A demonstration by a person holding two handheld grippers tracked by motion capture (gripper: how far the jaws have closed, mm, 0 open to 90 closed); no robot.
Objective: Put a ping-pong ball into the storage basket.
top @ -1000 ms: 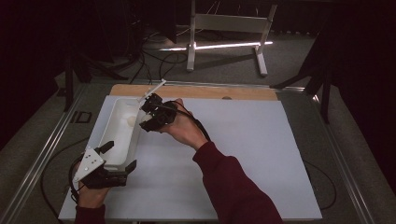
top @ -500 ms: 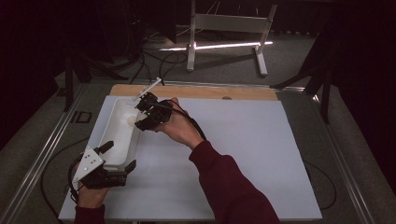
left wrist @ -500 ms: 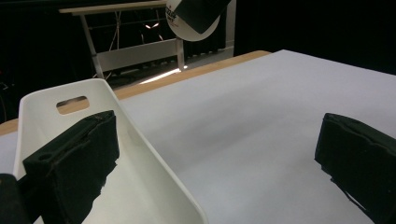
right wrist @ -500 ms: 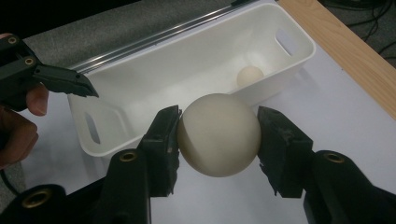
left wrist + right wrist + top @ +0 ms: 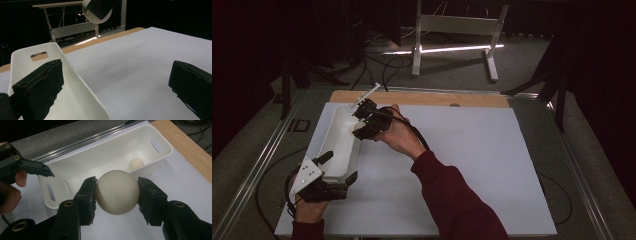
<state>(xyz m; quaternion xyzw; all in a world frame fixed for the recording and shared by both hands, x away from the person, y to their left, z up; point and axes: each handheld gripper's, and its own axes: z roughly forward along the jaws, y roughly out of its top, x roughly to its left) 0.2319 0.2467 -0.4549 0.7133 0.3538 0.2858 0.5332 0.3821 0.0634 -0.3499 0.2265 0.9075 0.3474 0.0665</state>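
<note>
Right gripper view: a cream ball (image 5: 117, 192) is clamped between the two black jaws of the right gripper (image 5: 117, 195), each pad pressed against one side of it, so the ball sits squarely at the tips. Beyond and below the held ball a white bin (image 5: 75, 167) is seen (long, with a slot handle in each end wall), and a second, smaller-looking ball (image 5: 136, 164) is lying on its floor toward the far end, past the gripper's tips and a little to their right. At the left edge of that view the left gripper (image 5: 37, 168) is seen at the bin's near end.

From the high view the right gripper (image 5: 362, 122) is held over the bin's (image 5: 332, 150) far half, with the clamped ball (image 5: 357, 131) just above the rim on the gripper's side.

In the left gripper view the jaws are spread wide; the left one is placed inside the bin (image 5: 82, 100) against its side wall, and the right one is held well apart over the white table sheet (image 5: 140, 70), so the wall is straddled but not pinched.
</note>
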